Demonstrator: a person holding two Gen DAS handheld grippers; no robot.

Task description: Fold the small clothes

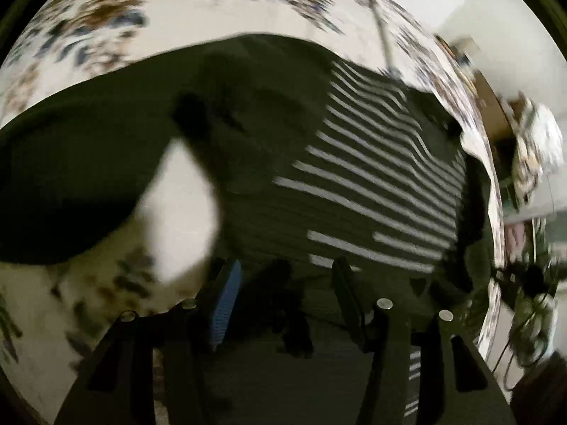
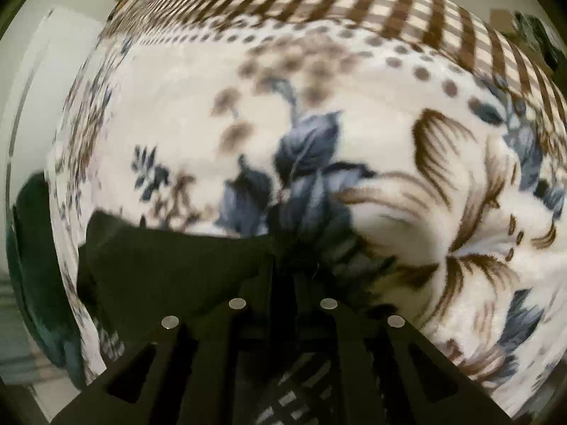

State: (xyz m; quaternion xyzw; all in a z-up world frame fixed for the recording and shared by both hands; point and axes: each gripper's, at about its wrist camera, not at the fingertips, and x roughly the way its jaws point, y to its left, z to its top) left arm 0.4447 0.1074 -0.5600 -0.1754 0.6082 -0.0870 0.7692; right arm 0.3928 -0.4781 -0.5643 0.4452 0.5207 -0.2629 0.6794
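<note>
Left wrist view: the left gripper (image 1: 280, 283) points down at a dark garment (image 1: 248, 163) with white stripes toward 3 o'clock, spread on a floral blanket (image 1: 184, 24); its fingers (image 1: 226, 304) stand apart and press on nothing. In the right wrist view, the right gripper (image 2: 283, 276) has its fingers nearly together, pinching the dark garment's edge at 6 o'clock.

The left gripper (image 1: 283, 297) points steeply down over the dark garment (image 1: 248, 113), its 2 fingers apart with cloth lying between them. The right gripper (image 2: 283, 283) also points steeply down at that garment's edge, its 2 fingers nearly together, pinching dark cloth.
</note>
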